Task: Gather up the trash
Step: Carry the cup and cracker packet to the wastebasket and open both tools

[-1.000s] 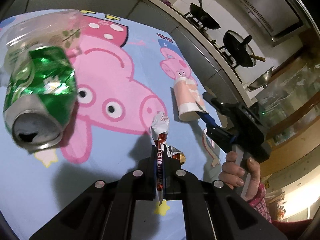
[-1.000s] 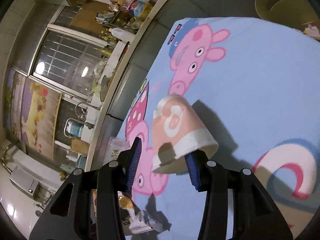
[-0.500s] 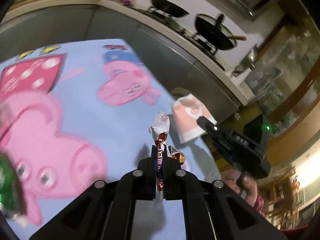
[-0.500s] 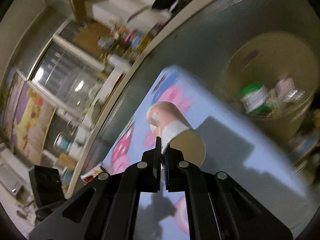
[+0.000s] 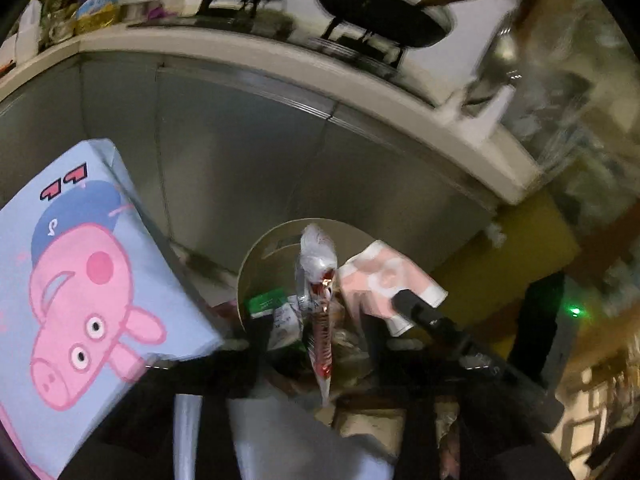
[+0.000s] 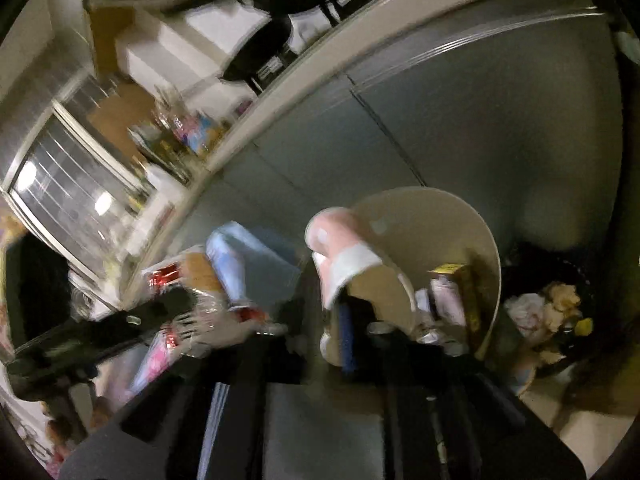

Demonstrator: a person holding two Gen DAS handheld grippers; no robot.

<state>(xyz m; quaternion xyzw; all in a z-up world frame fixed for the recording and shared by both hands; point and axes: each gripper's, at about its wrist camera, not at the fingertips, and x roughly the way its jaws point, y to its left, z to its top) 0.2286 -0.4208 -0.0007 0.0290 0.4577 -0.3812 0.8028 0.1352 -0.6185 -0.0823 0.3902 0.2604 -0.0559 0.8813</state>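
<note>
Left wrist view: left tongs (image 5: pixel 316 344) spread apart, the wrapper (image 5: pixel 318 300) hanging loose between them, right above the trash bin (image 5: pixel 256 264). Bin already has a green pkg & other scraps. Desk (image 5: pixel 80 280) w/ pig-print cloth sits left, corner just beside the bin. Pans on the stove up top.

Right wrist view: right tongs (image 6: pixel 352 336) look opened, though it's blurry; the pink paper cup (image 6: pixel 340 248) sits between them over the bin's rim (image 6: pixel 492 256). Only here: yellow box inside the bin, window on the left.
</note>
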